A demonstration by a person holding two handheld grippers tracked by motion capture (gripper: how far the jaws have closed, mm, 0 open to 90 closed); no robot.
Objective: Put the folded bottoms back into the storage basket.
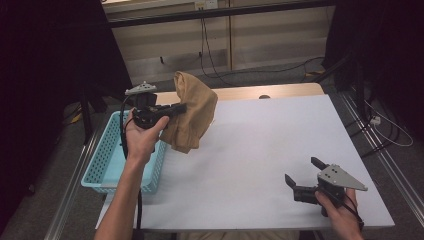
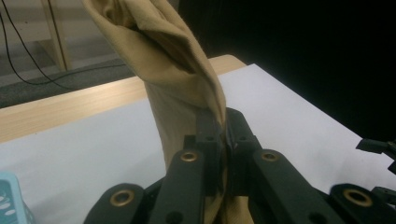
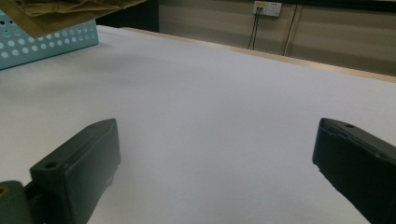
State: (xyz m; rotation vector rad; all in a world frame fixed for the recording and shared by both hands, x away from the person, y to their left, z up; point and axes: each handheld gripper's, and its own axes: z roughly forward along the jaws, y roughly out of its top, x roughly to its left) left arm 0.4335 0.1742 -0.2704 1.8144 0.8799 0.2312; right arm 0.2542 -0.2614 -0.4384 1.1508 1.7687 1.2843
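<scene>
The left gripper view shows the left gripper pinching one tan cloth between closed fingers. The high view adds one blue basket and the right gripper, its fingers open and empty.

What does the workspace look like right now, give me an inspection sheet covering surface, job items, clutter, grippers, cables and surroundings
Surface: white table, bare across the middle, wooden edge at the far side.
Job's things: tan cloth held up off the table, hanging bunched; blue basket at the table's left edge, its visible part holding nothing.
Clutter: nothing seen.
Grippers: left gripper shut on the tan cloth beside the basket; right gripper low over the table's near right, jaws apart, nothing between them.
Cables: black cable trails from the left gripper; loose cables on the floor beyond.
Surroundings: dark curtains at both sides, pale wall panels behind.
</scene>
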